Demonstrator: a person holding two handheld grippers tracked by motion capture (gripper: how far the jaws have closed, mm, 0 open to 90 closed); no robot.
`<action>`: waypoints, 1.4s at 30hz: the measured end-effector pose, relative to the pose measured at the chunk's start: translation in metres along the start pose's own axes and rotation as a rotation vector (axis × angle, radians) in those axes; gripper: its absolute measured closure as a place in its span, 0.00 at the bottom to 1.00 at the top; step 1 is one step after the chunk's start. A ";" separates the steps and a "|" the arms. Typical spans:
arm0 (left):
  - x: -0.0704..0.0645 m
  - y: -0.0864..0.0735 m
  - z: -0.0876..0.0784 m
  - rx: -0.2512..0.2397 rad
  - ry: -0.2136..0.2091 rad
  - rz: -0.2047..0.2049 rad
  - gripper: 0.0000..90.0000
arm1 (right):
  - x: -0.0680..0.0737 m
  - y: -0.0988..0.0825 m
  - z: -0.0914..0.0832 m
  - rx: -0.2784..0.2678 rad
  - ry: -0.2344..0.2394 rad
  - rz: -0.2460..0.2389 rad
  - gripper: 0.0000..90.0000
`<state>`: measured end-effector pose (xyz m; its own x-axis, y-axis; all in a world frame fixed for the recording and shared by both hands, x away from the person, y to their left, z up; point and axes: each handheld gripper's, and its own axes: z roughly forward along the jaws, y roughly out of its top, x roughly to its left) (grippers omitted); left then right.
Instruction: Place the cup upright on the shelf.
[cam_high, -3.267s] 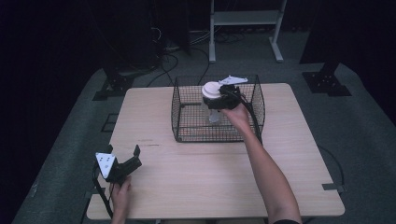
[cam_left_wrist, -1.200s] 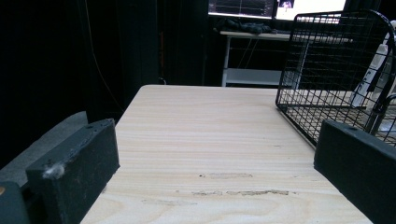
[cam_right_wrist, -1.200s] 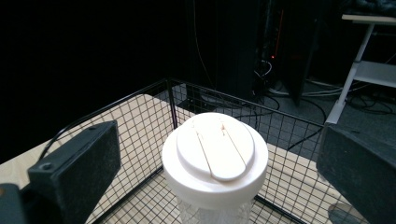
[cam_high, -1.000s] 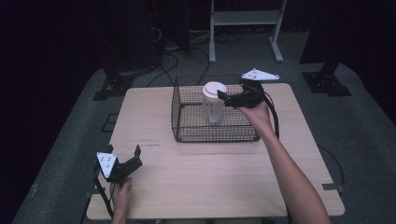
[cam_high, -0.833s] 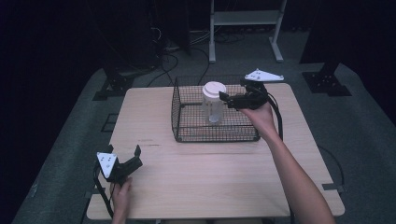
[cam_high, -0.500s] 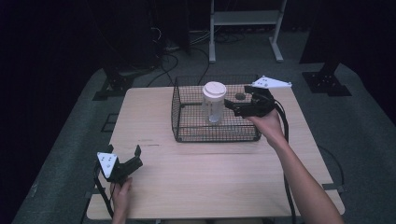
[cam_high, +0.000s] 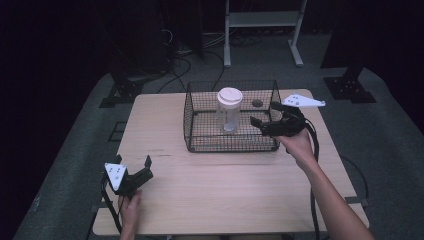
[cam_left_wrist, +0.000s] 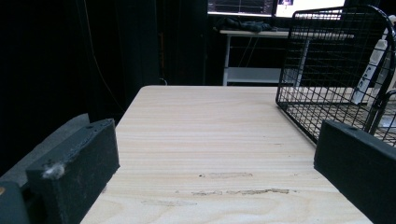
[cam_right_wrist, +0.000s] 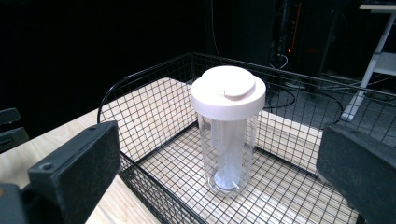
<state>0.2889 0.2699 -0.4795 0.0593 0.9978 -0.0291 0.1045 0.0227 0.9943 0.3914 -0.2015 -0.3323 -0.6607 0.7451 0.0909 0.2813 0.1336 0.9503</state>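
At the left of the high view, the left claw (cam_high: 134, 173) rests on the near left corner of the wooden table (cam_high: 165, 130), held by the person's left hand (cam_high: 130, 207). Its jaws stand wide apart with nothing between them; in the left gripper view they frame bare table (cam_left_wrist: 210, 140), with the black wire basket (cam_left_wrist: 336, 65) off to the right.

Farther right, the wire basket (cam_high: 197, 112) sits on the far middle of the table. Inside it a clear plastic jar (cam_high: 229, 111) with a white lid (cam_high: 230, 96) stands upright on the mesh floor, about midway between the side walls. In the right gripper view the jar (cam_right_wrist: 228, 154) stands free, touched by nothing, its lid (cam_right_wrist: 228, 92) round and flat-topped, and a paler tube shows inside the clear wall.

Right again, the right claw (cam_high: 264, 116) hovers over the basket's right rim, held by the right hand (cam_high: 296, 140), pointing toward the jar but well apart from it. Its jaws are spread open and empty.
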 end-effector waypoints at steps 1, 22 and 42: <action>0.000 0.000 0.000 0.000 0.000 0.002 0.00 | 0.000 -0.001 -0.001 -0.001 0.003 0.002 0.00; 0.000 0.000 0.000 0.000 -0.005 0.006 0.00 | 0.010 -0.029 -0.031 0.008 0.010 -0.034 0.00; 0.000 0.000 0.000 0.000 -0.007 0.011 0.00 | -0.002 -0.063 -0.058 0.000 -0.011 0.028 0.00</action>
<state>0.2888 0.2696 -0.4796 0.0671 0.9976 -0.0185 0.1037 0.0115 0.9945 0.3352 -0.2491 -0.3748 -0.6447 0.7559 0.1144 0.3001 0.1125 0.9473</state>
